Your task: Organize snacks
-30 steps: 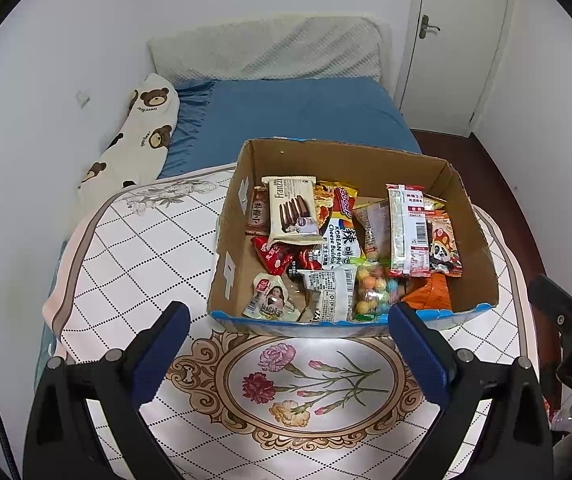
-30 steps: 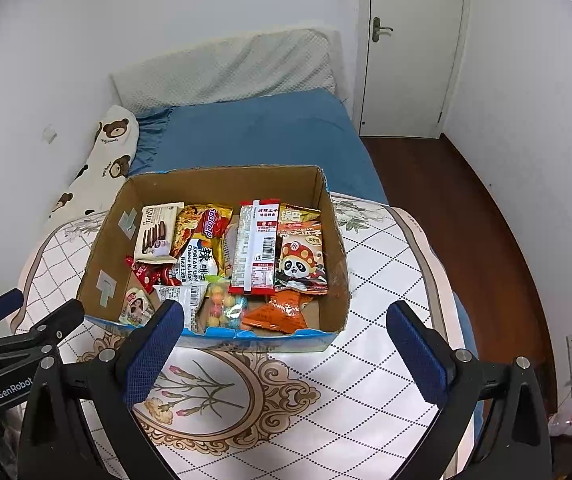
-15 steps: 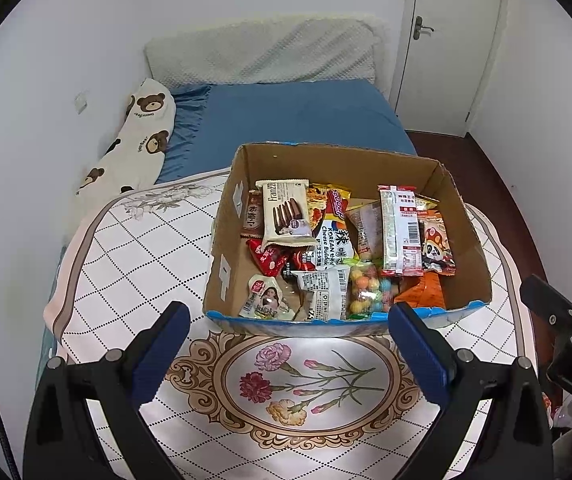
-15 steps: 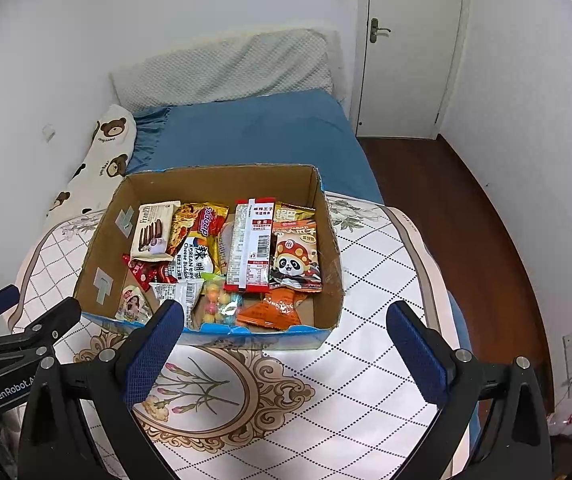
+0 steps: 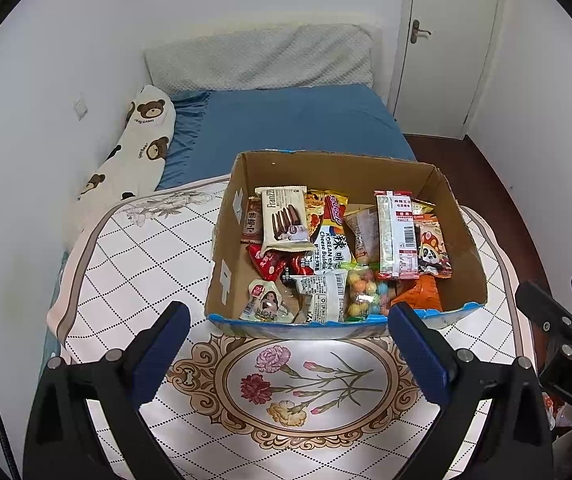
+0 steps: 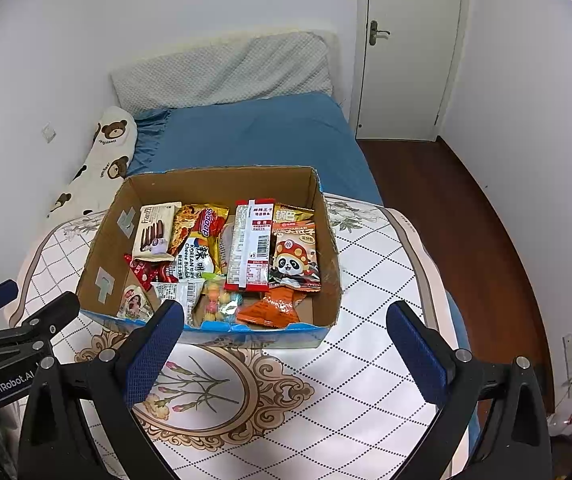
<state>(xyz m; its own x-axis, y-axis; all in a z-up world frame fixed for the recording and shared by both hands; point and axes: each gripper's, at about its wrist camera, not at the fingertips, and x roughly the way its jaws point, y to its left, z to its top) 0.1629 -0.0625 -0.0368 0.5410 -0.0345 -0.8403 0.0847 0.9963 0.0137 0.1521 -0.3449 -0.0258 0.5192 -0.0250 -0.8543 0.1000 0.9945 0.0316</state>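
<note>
Box [image 5: 462,240], cardboard, open top, blue-printed front edge — stands on the table [image 5: 125,256], which wears a white diamond-pattern cloth with a floral medallion.

Contents, all inside the box:
- Franzzi pack [image 5: 286,220], cream, at the left rear, overlapping a small brown packet by the left wall.
- Korean noodle pack [image 5: 332,250], centre.
- Long white-and-red pack [image 5: 396,234], right of centre, lying front to back.
- Panda bag [image 5: 432,250], just beside it on the right.
- Orange bag [image 6: 269,308], front right, under the panda bag's lower edge.
- Candy bag [image 5: 362,290], coloured balls, front centre.
- Red wrappers [image 5: 267,262], left of centre.

Left gripper [image 5: 286,350]: jaws spread wide, nothing between them, above the medallion in front of the box.
Right gripper [image 6: 283,354]: jaws likewise spread and empty, facing the box front.

Behind the table — a bed [image 5: 298,120] with a blue sheet and a bear-print pillow [image 5: 137,144].
</note>
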